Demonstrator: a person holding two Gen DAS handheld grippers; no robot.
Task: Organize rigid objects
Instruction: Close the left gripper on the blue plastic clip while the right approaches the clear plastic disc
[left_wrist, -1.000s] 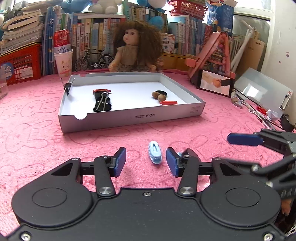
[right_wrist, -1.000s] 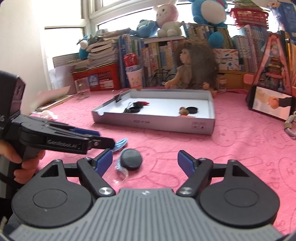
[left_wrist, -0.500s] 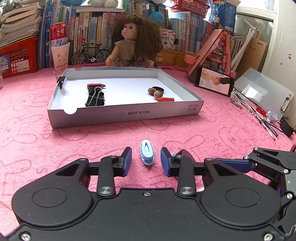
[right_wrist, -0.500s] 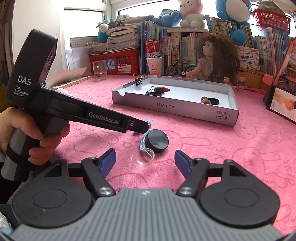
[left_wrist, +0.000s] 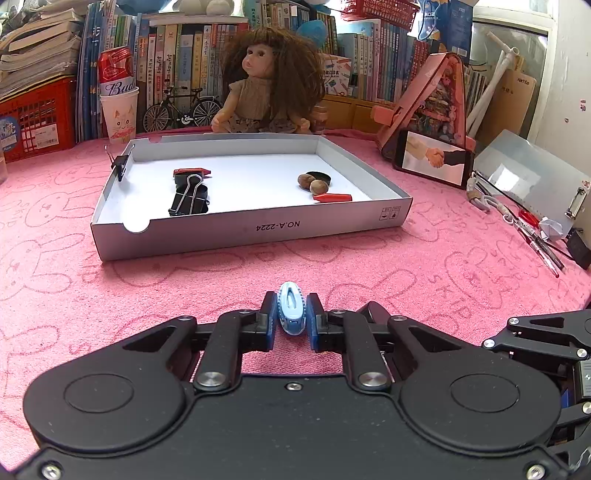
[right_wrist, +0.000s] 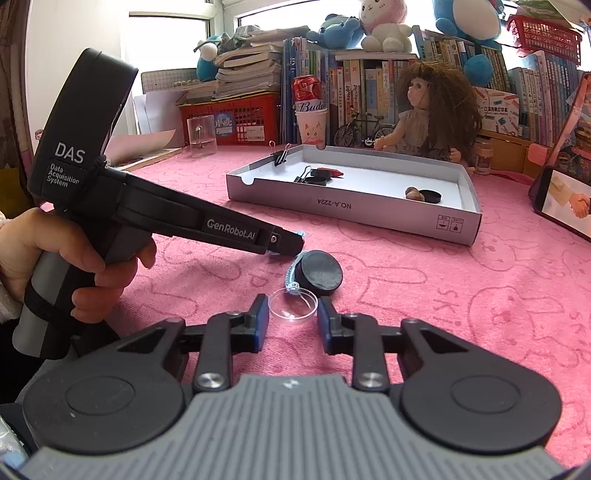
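Observation:
My left gripper (left_wrist: 291, 317) is shut on a small light-blue clip (left_wrist: 291, 308) low over the pink cloth. In the right wrist view that gripper (right_wrist: 284, 242) points at the cloth beside a black round cap (right_wrist: 320, 272). My right gripper (right_wrist: 291, 319) is open, its fingers either side of a clear round lens (right_wrist: 293, 305) lying on the cloth, not touching it. A grey cardboard tray (left_wrist: 255, 230) stands ahead with black binder clips (left_wrist: 190, 197), red pieces (left_wrist: 332, 197), two nuts (left_wrist: 312, 183) and a black disc inside.
A doll (left_wrist: 269, 81), a paper cup with a can (left_wrist: 119, 107), a toy bicycle and books line the back. A phone (left_wrist: 434, 158) on a pink stand, pens (left_wrist: 535, 236) and a clipboard lie at the right. A red basket (right_wrist: 236, 118) stands at the left back.
My left gripper has closed on the light-blue clip. My right gripper has moved forward and narrowed so the clear lens now lies between its fingers.

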